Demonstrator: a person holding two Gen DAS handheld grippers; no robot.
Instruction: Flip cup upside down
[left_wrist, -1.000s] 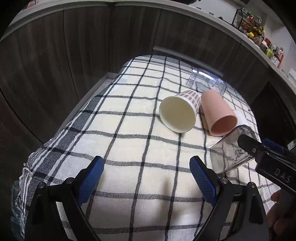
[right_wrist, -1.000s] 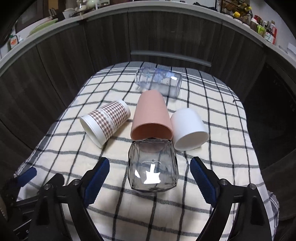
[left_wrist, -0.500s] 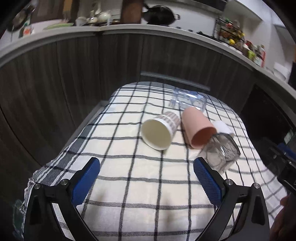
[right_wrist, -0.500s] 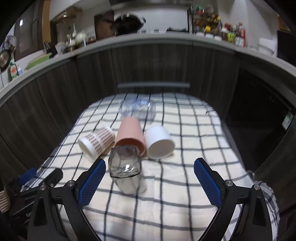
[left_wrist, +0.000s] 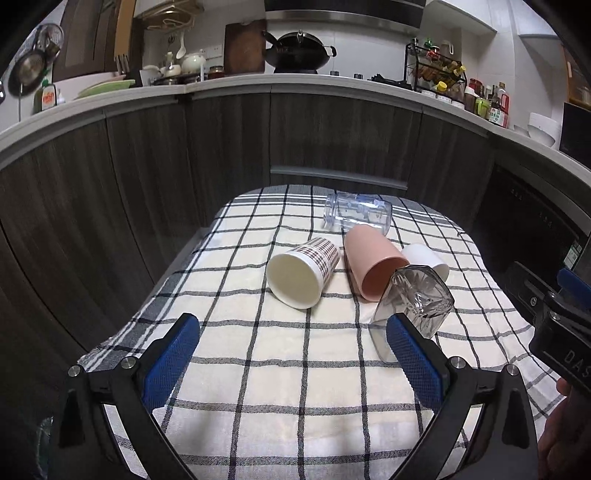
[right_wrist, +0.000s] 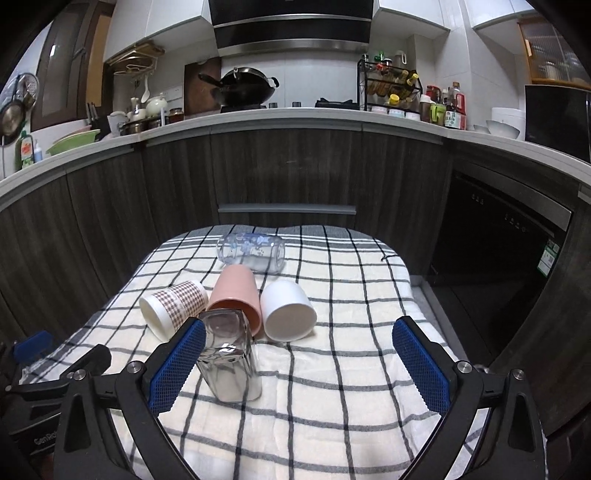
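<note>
Standing upside down on the checked cloth (right_wrist: 332, 387): clear glass cup (right_wrist: 229, 363), nothing inside. Lying tipped behind it, empty: plaid cup (right_wrist: 173, 308), pink cup (right_wrist: 236, 295), white cup (right_wrist: 288, 310). Spread wide and gripping nothing, right gripper (right_wrist: 299, 365) with glass just beside its left pad, left gripper (left_wrist: 291, 363) likewise spread.

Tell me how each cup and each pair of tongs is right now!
Smoky glass cup: standing upside down, base up.
Pink cup: lying on its side.
Checked paper cup: lying on its side.
White cup: lying on its side.
Clear patterned glass: lying on its side.
Left tongs: open, empty.
Right tongs: open, empty.
</note>
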